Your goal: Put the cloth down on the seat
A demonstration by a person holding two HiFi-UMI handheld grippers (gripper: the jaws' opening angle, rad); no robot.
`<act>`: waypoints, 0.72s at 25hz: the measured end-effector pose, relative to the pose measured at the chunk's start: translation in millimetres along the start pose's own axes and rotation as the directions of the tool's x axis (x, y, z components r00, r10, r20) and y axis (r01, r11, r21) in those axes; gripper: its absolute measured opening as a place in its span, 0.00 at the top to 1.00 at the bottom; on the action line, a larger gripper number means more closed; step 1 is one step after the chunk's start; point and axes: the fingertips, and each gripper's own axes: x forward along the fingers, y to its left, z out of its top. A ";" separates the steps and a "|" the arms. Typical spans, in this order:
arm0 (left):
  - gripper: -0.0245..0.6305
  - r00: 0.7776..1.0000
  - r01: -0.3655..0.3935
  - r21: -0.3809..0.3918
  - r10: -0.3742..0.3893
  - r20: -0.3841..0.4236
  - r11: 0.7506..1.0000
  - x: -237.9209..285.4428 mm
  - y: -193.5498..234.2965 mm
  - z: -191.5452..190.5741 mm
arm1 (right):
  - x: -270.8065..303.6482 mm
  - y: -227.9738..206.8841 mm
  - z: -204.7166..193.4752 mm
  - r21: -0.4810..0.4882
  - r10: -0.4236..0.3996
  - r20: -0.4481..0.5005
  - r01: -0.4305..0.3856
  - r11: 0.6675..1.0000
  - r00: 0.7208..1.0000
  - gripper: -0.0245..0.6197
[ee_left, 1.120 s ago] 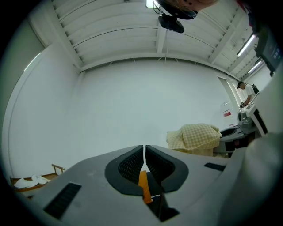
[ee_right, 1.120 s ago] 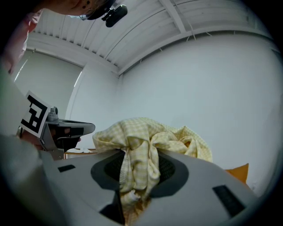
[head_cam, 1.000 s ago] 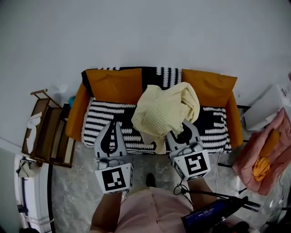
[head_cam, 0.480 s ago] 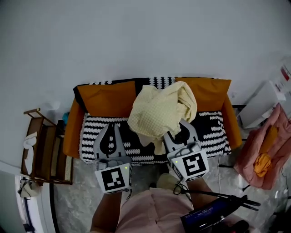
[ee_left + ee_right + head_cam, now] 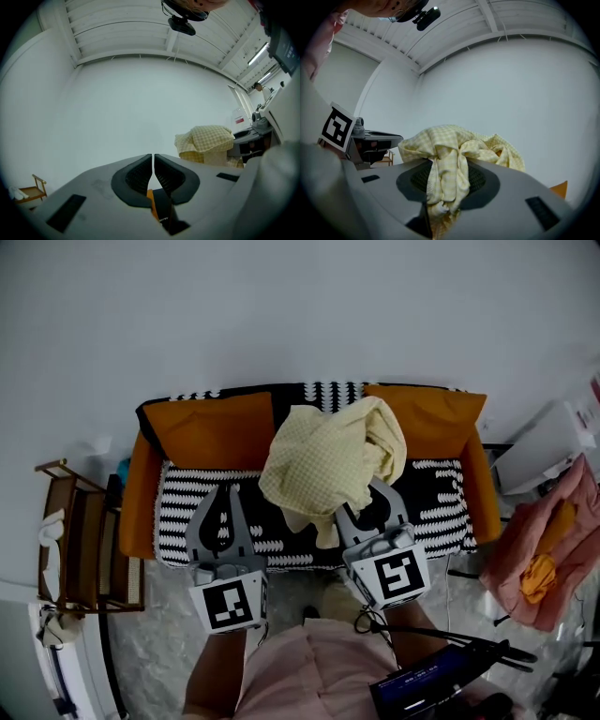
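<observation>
Clamping the cloth [image 5: 328, 460] in the right gripper [image 5: 375, 502], bunched above the seat [image 5: 173, 512]; holding the left gripper [image 5: 225, 491] closed on nothing, just left.

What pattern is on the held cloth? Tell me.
Pale yellow check; the cloth shows it best in the right gripper view.

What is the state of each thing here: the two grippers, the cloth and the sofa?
left gripper: shut, nothing between its jaws.
right gripper: shut on the yellow checked cloth.
yellow checked cloth: bunched, held in the air, not yet on the seat.
sofa: seat covered with a black-and-white patterned throw.
</observation>
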 end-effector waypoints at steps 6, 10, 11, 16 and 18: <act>0.93 0.998 0.010 -0.016 -0.011 -0.059 1.000 49.5 -5.6 -33.2 | 42.7 -28.0 -35.5 0.022 0.020 -0.080 -0.019 1.000 0.997 0.76; 0.93 0.994 0.004 -0.051 -0.010 -0.113 0.999 79.8 -7.5 -62.2 | 71.4 -47.4 -67.3 0.040 0.032 -0.140 -0.027 0.999 0.990 0.76; 0.93 0.992 0.005 -0.050 -0.011 -0.124 0.999 87.6 -7.4 -69.6 | 78.3 -52.1 -76.3 0.048 0.035 -0.157 -0.028 0.998 0.987 0.76; 0.93 0.982 0.007 -0.041 -0.015 -0.188 0.999 121.9 -10.4 -107.6 | 109.3 -69.7 -123.8 0.087 0.069 -0.211 -0.051 0.995 0.975 0.76; 0.93 0.978 0.010 -0.036 -0.017 -0.210 0.999 133.3 -12.9 -123.5 | 118.0 -74.6 -146.6 0.106 0.080 -0.244 -0.056 0.993 0.966 0.76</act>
